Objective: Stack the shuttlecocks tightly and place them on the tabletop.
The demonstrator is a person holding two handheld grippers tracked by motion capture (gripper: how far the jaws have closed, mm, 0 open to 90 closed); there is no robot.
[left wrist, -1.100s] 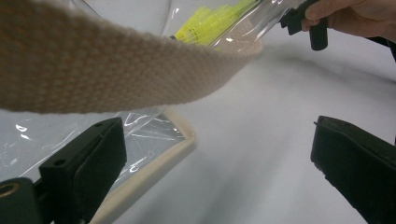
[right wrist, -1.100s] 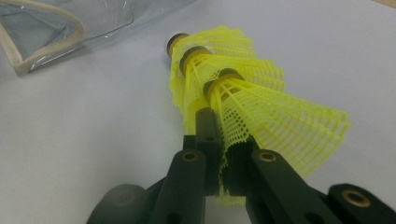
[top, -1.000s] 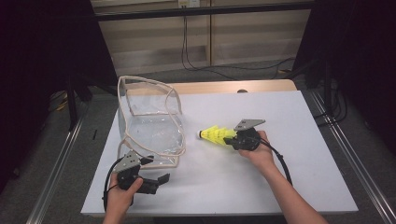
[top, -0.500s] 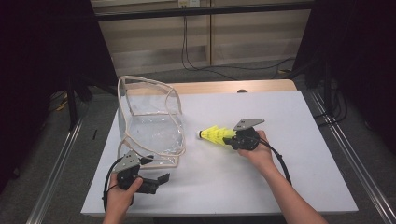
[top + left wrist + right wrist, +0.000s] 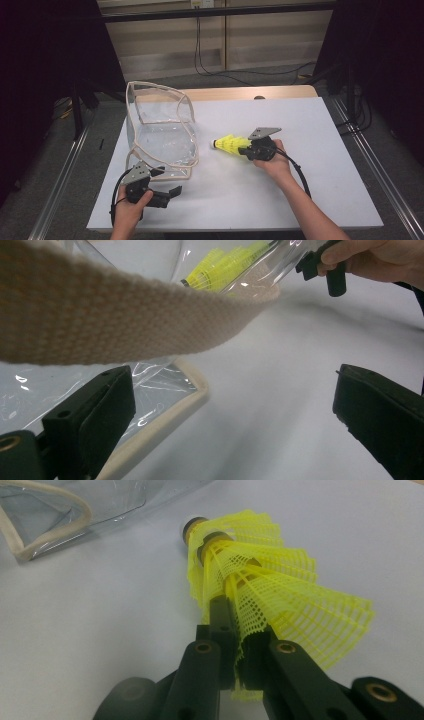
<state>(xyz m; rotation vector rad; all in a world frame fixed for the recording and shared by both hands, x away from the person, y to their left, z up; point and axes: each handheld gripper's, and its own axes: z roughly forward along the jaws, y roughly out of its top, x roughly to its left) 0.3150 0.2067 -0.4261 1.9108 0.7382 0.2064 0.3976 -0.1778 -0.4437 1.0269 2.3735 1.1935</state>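
While pinching shuttlecocks [image 5: 265,575], fingers [image 5: 222,625] close.

One clear bag [image 5: 161,131] with cream webbing trim stands on the one white table [image 5: 320,165]. Right of the bag lies one stack of yellow shuttlecocks [image 5: 231,145]; in the right gripper view at least two nested ones [image 5: 260,575] can be counted.

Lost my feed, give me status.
Right gripper shut on yellow shuttlecocks. Left gripper open beside clear bag. Path to bag clear.
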